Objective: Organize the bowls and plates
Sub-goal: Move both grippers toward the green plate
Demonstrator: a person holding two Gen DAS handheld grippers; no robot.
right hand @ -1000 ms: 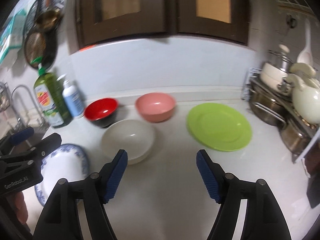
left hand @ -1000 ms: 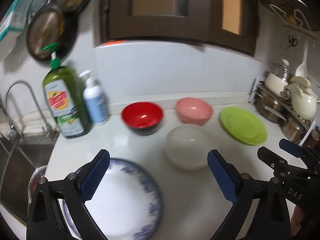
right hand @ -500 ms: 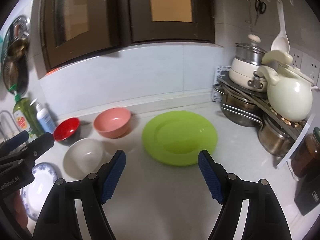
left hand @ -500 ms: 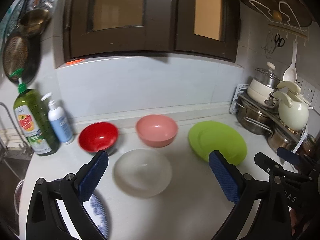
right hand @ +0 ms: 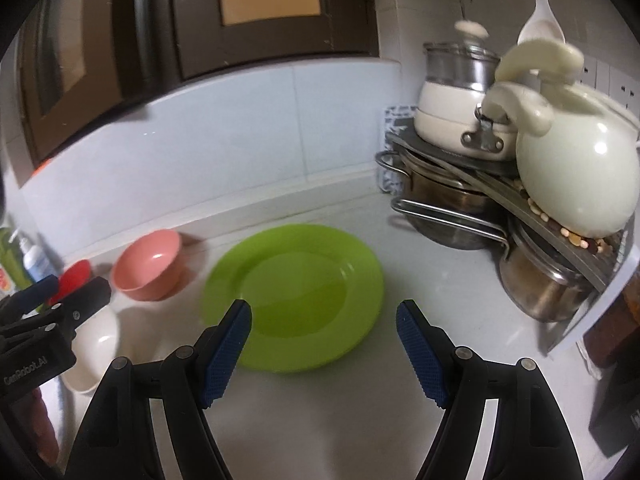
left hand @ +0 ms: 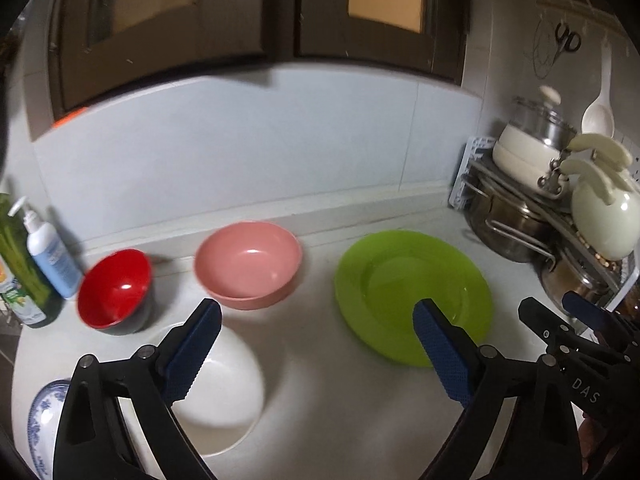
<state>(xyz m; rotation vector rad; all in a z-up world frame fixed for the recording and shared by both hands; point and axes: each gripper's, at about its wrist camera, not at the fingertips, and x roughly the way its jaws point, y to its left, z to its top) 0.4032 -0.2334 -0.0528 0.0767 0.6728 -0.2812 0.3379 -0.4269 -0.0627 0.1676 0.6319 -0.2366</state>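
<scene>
On the white tabletop (left hand: 320,392), near the middle: round lime-green plastic plate (right hand: 294,294), lying flat, nothing on it. Just left of it, pale pink plastic bowl (left hand: 248,264), upright, nothing inside. Further left, glossy red bowl with dark outside (left hand: 116,292), also with nothing in it, close beside a white-and-blue pump bottle (left hand: 50,256) and a green soap bottle (left hand: 16,264). In front of the red and pink bowls, plain white bowl (left hand: 224,384), holding nothing, partly hidden behind one finger. At the lower left edge, sliver of a blue-patterned white plate (left hand: 40,420).

Left tool (left hand: 316,348) spread wide above the tabletop, gripping nothing, white bowl under its left finger and green plate behind its right one. Right tool (right hand: 324,344) likewise wide apart and holding nothing, poised over the near rim of the green plate.

At the right, wire rack with steel pots (right hand: 452,216), cream enamel pot (right hand: 456,120) and cream kettle (right hand: 576,164) stacked on it.

Compared with a second ago: both views swung rightward, blue-patterned plate nearly gone from the left view, green plate now centred and larger in the right view.
</scene>
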